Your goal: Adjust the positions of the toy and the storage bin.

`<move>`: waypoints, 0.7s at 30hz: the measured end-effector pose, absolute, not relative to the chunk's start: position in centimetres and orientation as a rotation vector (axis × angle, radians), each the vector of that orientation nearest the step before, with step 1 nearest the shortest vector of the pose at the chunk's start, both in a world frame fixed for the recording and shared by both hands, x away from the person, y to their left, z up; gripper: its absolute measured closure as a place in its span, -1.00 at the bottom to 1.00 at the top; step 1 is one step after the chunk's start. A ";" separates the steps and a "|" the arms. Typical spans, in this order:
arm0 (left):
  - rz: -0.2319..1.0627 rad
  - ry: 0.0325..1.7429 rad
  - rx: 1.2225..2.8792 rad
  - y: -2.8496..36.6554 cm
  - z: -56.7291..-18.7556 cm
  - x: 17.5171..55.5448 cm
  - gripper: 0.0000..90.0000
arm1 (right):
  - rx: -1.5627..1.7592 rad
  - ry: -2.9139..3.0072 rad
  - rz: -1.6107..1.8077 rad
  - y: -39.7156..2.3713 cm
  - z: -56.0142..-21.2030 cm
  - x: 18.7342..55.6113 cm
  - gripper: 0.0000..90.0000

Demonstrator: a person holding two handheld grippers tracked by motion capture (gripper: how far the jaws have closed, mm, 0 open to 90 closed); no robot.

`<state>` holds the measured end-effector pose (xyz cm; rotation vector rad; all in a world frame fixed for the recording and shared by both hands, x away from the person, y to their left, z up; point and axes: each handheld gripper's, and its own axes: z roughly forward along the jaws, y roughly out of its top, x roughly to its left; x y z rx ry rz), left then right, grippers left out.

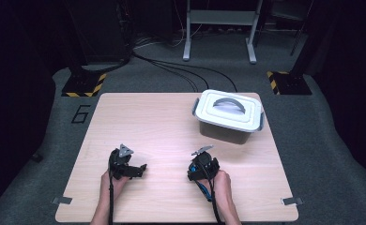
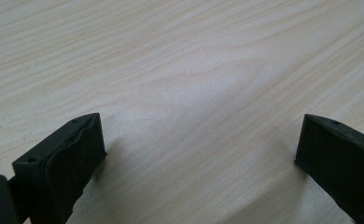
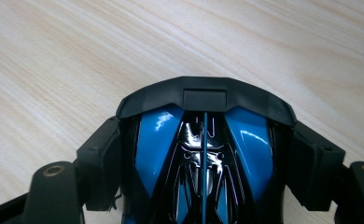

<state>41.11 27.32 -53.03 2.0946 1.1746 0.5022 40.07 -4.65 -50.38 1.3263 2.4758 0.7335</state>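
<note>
The right gripper [image 1: 202, 165] is sitting near the middle of the worktop's [image 1: 162, 117] front half, held by the person's right hand [image 1: 221, 185], which is coming in from the front edge. Its jaws are clasping a glossy blue and black toy car [image 3: 203, 158]; in the right gripper view the pads are lying against the car's two sides, and the car's black nose is pointing away from the camera over the pale wood. From above, a bit of the car's blue is showing at the gripper's left flank. The car is lying low over the worktop, though whether it is touching the wood cannot be told.

The left gripper [image 1: 133, 169] is resting nearer the front left corner, well apart from the right one, with the left hand [image 1: 113, 182] behind it. Its jaws are standing wide apart and released, with bare wood grain lying between them in the left gripper view. A grey three-cornered plate is riding on top of each gripper, and a dark cable is trailing back along each forearm.

A lidded storage box [image 1: 228, 116], white on top with a grey handle folded flat on the lid, is standing toward the far right corner of the worktop, well apart from both grippers.
</note>
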 end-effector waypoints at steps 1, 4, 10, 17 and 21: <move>0.500 1.176 2.096 27.3 -53.0 41.1 -0.97 | 1.329 2.477 0.751 -4.7 -50.4 40.0 -0.45; 0.500 1.176 2.096 27.3 -53.0 41.1 -0.97 | 1.291 2.469 0.826 -5.2 -49.9 39.7 -0.45; 0.503 1.174 2.094 27.3 -53.0 41.1 -0.97 | 1.256 2.419 0.967 -6.7 -48.5 38.9 -0.45; 0.504 1.174 2.094 27.3 -53.0 41.1 -0.97 | 1.223 2.349 1.068 -8.9 -46.6 37.7 -0.45; 0.504 1.174 2.095 27.3 -53.0 41.1 -0.97 | 1.215 2.307 1.077 -10.3 -45.4 37.0 -0.45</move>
